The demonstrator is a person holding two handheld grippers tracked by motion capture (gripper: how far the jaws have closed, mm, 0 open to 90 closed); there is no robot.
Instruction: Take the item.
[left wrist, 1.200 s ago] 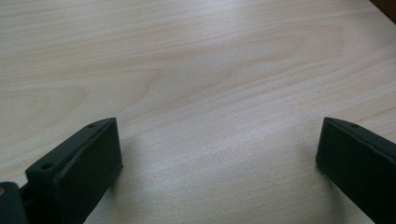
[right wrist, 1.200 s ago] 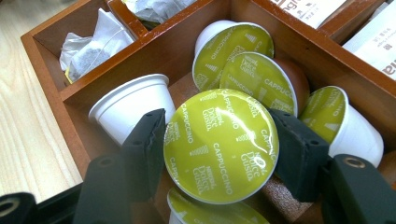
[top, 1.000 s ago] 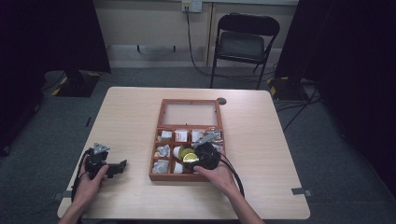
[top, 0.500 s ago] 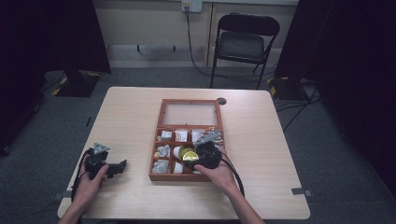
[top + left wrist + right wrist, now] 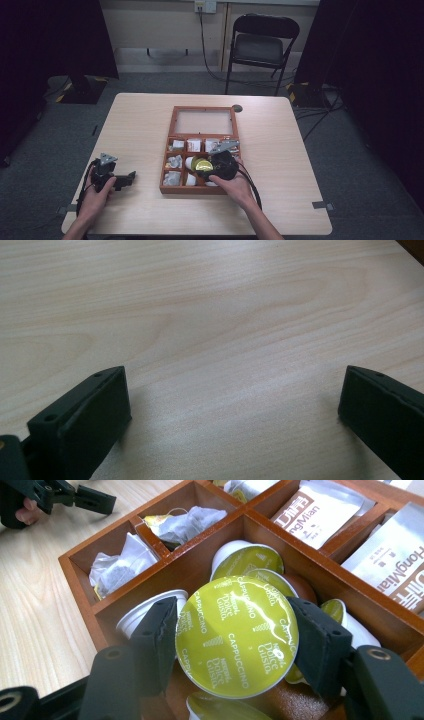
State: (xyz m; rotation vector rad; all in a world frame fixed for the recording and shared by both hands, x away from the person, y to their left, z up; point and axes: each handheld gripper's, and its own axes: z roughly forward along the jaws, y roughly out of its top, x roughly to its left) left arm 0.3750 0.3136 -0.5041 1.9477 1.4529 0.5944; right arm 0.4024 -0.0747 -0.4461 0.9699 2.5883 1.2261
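1. Right gripper (image 5: 235, 645) is clamped on a capsule (image 5: 236, 636) with a yellow-green foil lid, one black jaw on each side of its rim; I judge this grip suits lifting it out with the lid facing up.
2. This capsule is just above the middle compartment of the wooden box (image 5: 171, 150), over other capsules (image 5: 247, 560) of the same kind.
3. Around it, the left compartments hold tea bags (image 5: 120, 562), and the far-right ones hold flat sachets (image 5: 320, 510).
4. From the high view, the box lies in the middle of the table (image 5: 280, 210), its lid open on the far side, and the right gripper (image 5: 205, 170) covers the near-right part.
5. Left gripper (image 5: 117, 181) rests on the table, well apart to the left; its own view shows the jaws wide apart with bare wood between them, so it seems only to wait.
6. Printing on the capsule lid can be read in the right gripper view, while the high view gives just a yellow spot.
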